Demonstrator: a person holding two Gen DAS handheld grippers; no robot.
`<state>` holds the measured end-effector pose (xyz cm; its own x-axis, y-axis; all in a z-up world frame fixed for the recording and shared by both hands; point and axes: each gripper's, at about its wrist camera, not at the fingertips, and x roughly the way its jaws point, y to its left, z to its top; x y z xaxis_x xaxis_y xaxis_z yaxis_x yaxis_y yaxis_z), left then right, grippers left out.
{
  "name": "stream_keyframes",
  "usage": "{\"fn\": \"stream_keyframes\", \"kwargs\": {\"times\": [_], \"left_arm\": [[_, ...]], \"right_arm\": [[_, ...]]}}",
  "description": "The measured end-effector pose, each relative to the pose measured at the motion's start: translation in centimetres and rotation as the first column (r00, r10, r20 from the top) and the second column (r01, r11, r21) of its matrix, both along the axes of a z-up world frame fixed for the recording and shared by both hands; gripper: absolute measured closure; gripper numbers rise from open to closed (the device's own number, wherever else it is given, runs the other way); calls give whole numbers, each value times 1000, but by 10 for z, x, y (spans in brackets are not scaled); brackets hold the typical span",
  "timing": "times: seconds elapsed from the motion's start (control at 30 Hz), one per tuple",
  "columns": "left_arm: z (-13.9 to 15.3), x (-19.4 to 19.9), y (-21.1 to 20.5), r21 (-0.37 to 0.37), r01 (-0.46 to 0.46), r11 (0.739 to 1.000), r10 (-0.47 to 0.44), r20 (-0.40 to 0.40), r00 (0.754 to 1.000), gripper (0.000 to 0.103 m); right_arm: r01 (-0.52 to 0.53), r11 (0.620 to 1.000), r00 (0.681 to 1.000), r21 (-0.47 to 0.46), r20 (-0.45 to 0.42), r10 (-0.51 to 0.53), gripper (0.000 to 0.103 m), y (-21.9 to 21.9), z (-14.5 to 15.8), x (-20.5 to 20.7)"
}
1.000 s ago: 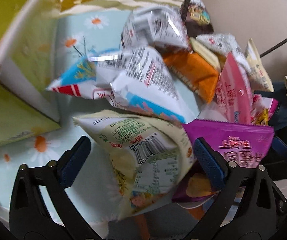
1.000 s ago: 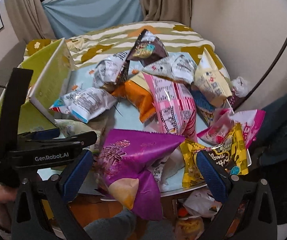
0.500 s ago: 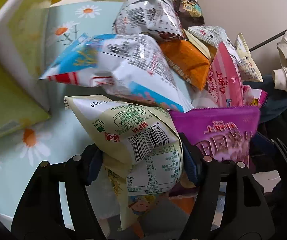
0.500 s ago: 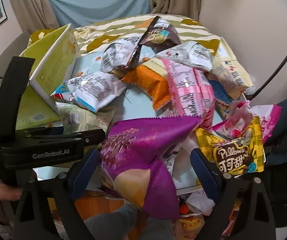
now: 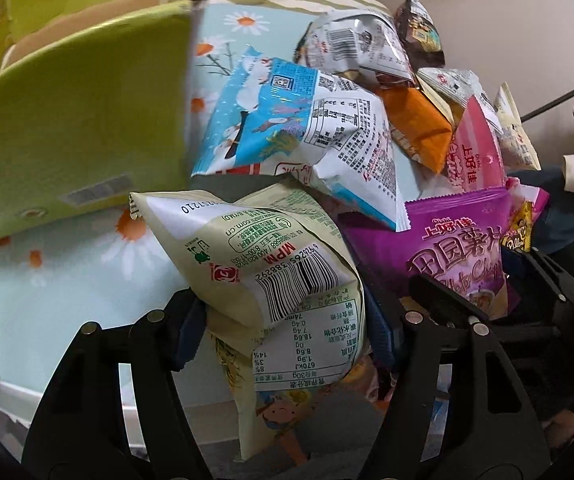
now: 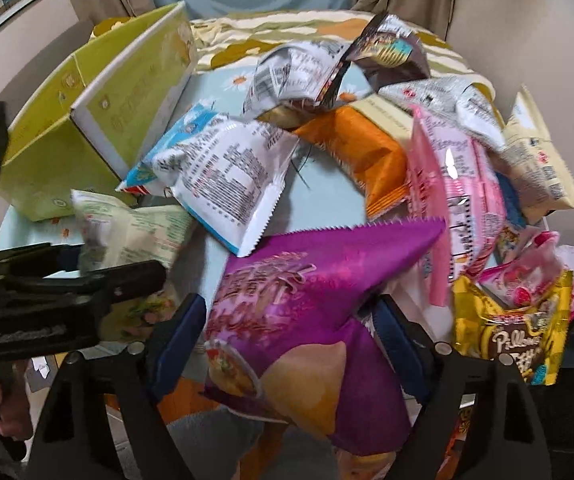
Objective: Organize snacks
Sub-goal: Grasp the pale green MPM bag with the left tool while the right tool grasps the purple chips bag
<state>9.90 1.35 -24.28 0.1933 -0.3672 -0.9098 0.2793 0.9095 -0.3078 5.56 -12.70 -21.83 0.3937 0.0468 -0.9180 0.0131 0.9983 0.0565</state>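
My left gripper (image 5: pixel 283 332) is shut on a cream snack bag (image 5: pixel 279 264) with a barcode and holds it at the table's near edge; the bag also shows in the right wrist view (image 6: pixel 127 232). My right gripper (image 6: pixel 287 328) is shut on a purple potato chip bag (image 6: pixel 311 312), which also shows in the left wrist view (image 5: pixel 459 256). A green cardboard box (image 5: pixel 75 128) stands open on the left, also in the right wrist view (image 6: pixel 99 120).
A pile of snack bags covers the daisy-print table (image 5: pixel 47 292): a blue-white bag (image 5: pixel 299 128), an orange bag (image 6: pixel 355 156), a pink bag (image 6: pixel 459 184), a yellow bag (image 6: pixel 511 336), a dark bag (image 6: pixel 387 52). A wall rises behind on the right.
Both grippers closed from wide open: the left onto the cream bag, the right onto the purple bag. The left gripper has moved toward the green box.
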Motion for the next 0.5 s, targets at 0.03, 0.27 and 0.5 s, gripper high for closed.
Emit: {"fn": "stream_keyframes", "kwargs": {"times": [0.03, 0.27, 0.5], "left_arm": [[2, -1, 3, 6, -7, 1000, 7, 5, 1000, 37], [10, -12, 10, 26, -37, 999, 37, 19, 999, 37], [26, -19, 1, 30, -64, 997, 63, 44, 997, 37]], "right_arm": [[-1, 1000, 1000, 1, -3, 1, 23, 0, -2, 1], [-52, 999, 999, 5, -5, 52, 42, 1, -3, 2], [-63, 998, 998, 30, 13, 63, 46, -12, 8, -4]]}}
